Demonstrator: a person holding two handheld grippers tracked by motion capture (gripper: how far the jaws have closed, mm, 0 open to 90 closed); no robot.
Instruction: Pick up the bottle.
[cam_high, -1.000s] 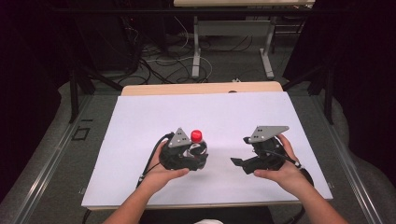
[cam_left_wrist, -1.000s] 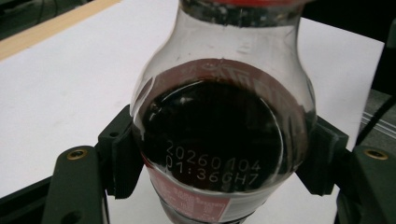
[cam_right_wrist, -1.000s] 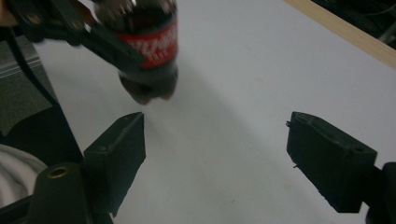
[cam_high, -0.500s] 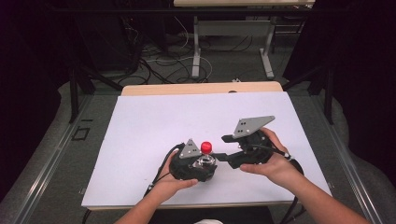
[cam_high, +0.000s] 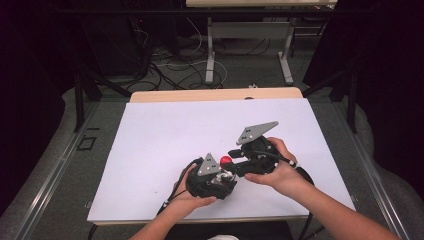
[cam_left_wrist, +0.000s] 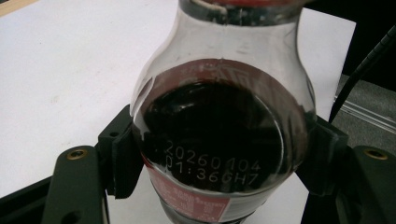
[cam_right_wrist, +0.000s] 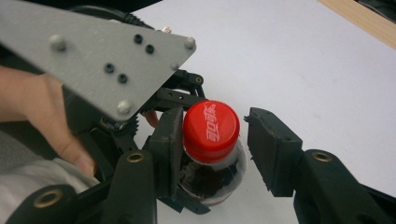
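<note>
**Gripping a cola bottle while a second claw closes on its cap**

Sitting at a white table (cam_high: 150, 140), a person holds a two-jaw gripper in each hand, and both meet near the table's front edge. The left gripper (cam_high: 216, 176) is pinched tight on the body of a small cola bottle (cam_left_wrist: 219, 135), its black pads pressing the glassy, dark-filled belly from both sides. In the left gripper view the bottle's rounded shoulder fills the space between the jaws, printed white date code facing the camera, with a strip of red label below it.

The bottle's red cap (cam_right_wrist: 211, 130) stands just above that grip; from above it shows as a red dot (cam_high: 226, 160) between the two tools. The right gripper (cam_right_wrist: 212, 140) comes in from the right side and has its jaws around the cap. They have just been closing, with the cap between them. In the right gripper view the left-hand pad touches the cap's side, while the right-hand pad stands a little apart from it, so the cap is not yet clamped.

The grey three-cornered plate (cam_right_wrist: 98, 56) of the left gripper lies close behind the cap in that view, with the person's left hand (cam_right_wrist: 42, 116) beside it.
</note>
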